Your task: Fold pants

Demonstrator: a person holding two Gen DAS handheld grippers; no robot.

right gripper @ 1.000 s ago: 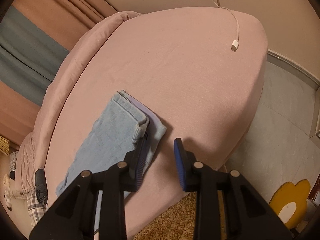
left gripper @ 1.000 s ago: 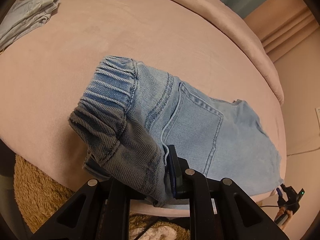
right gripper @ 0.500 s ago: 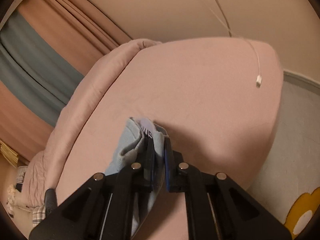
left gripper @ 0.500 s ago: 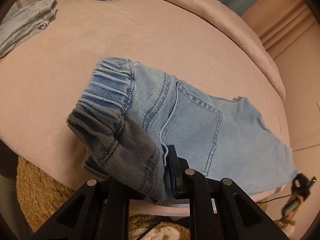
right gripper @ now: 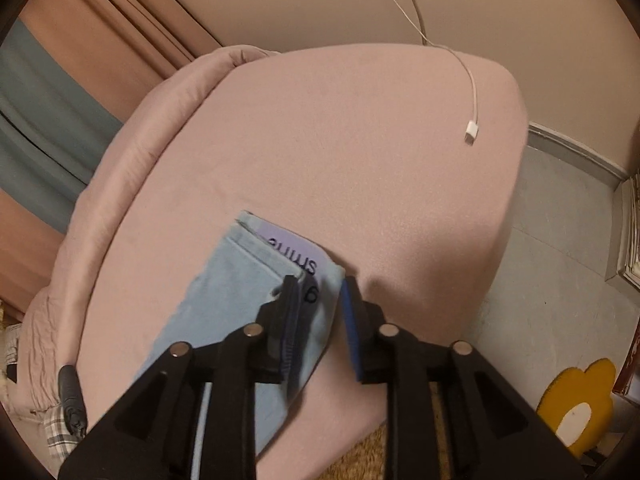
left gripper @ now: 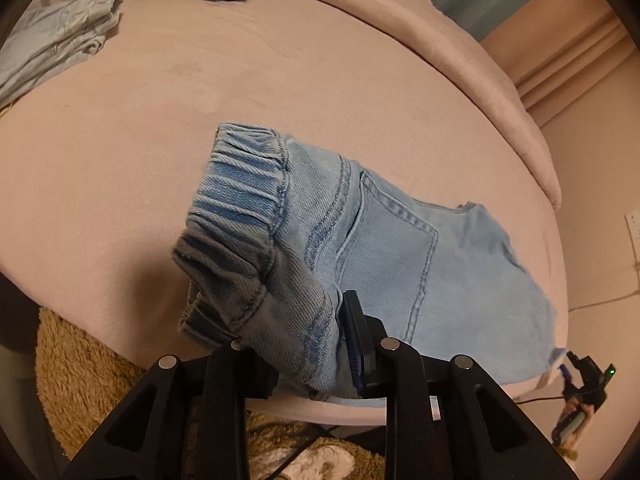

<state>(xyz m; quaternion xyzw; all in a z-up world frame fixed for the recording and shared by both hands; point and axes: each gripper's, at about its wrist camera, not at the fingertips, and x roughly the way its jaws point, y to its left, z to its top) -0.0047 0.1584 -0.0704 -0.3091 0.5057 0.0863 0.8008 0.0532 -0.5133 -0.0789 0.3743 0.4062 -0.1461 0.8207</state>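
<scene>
Your light denim pants (left gripper: 392, 248) lie on the pink bed (left gripper: 200, 80), waistband end bunched up and lifted at the near edge. Your left gripper (left gripper: 296, 344) has just eased slightly but still pinches that waistband. Your right gripper (right gripper: 320, 312) has just opened; the hem lies loose between its parted fingers.

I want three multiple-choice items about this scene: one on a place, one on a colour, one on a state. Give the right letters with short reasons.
1. The jeans lie on: A the floor; B a chair; C the bed.
2. The jeans are: A black; B light blue; C red.
3. The plug is: A in a phone; B free; C in a socket.
1 C: denim spreads over the pink bed. 2 B: pale blue denim. 3 B: nothing joins the plug.
</scene>
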